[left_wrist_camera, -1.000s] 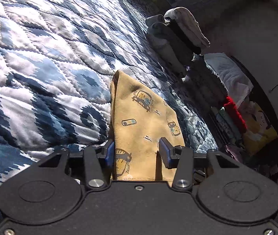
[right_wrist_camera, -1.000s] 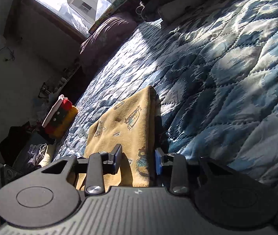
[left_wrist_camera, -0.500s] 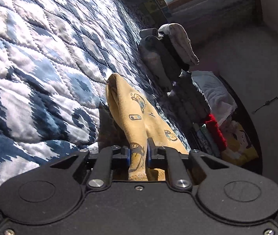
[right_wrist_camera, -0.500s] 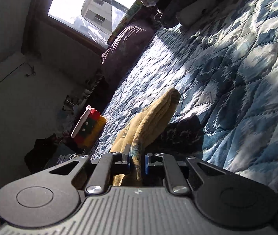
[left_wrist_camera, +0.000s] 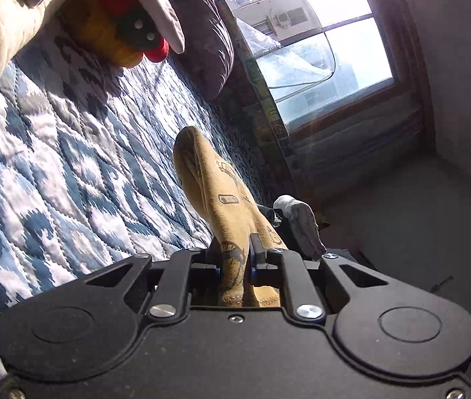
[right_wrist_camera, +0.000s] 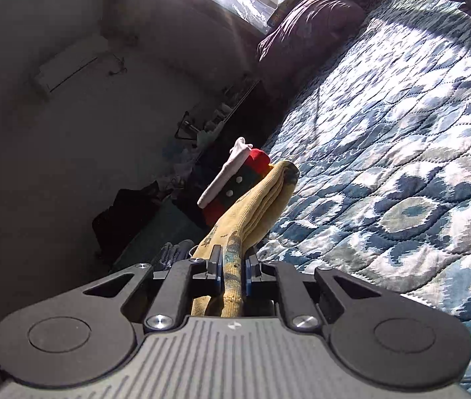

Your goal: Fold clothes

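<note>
Mustard-yellow garment (left_wrist_camera: 222, 193) with small dark outline cartoon prints, blue, navy and white ikat-patterned quilt (right_wrist_camera: 401, 153), red, green and white plush item (right_wrist_camera: 235, 179) with white dots, dusky purple pillow (left_wrist_camera: 202, 33), black grippers

home bedroom | quilted bedspread (right_wrist_camera: 401, 153) | pillow (left_wrist_camera: 202, 33) | window (left_wrist_camera: 318, 60)

Left gripper (left_wrist_camera: 235, 264): matte black body, two round raised discs at the sides, silver screws on the finger arms, blue pads inside black fingers (left_wrist_camera: 257, 249). Right gripper (right_wrist_camera: 232, 264): same black arms and discs, silver screws, blue pads, grey ribbed plate behind with small logo.
</note>
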Motion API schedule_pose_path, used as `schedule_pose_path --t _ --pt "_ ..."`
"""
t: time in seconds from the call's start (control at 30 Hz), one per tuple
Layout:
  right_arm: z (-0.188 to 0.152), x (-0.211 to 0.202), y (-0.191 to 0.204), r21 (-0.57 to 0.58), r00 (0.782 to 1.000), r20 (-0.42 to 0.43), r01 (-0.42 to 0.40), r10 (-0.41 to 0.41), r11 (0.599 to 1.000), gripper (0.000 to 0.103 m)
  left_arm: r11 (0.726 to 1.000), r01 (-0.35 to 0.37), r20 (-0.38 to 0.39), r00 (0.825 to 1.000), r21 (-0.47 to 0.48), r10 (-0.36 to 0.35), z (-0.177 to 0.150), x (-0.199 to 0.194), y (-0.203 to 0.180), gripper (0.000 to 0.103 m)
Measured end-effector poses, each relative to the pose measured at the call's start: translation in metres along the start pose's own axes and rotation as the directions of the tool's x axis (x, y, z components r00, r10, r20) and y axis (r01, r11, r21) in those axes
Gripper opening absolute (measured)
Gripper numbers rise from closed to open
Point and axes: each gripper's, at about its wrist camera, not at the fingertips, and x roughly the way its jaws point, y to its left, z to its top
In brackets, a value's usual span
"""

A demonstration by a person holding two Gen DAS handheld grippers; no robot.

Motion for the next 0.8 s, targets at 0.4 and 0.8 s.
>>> schedule_pose_path --t 0.4,0.8 --pt "0.108 0.161 0.055 -0.088 0.983 -0.130 -0.140 0.128 0.986 0.014 0.999 -0.044 0.260 0.964 -0.025 0.049 0.134 0.006 -0.013 0.012" --pt "0.211 0.316 0.059 -0.164 0.988 -0.125 -0.115 0.095 0.980 0.016 0.997 -0.080 0.356 0.931 -0.005 0.076 0.276 0.071 -0.007 0.013"
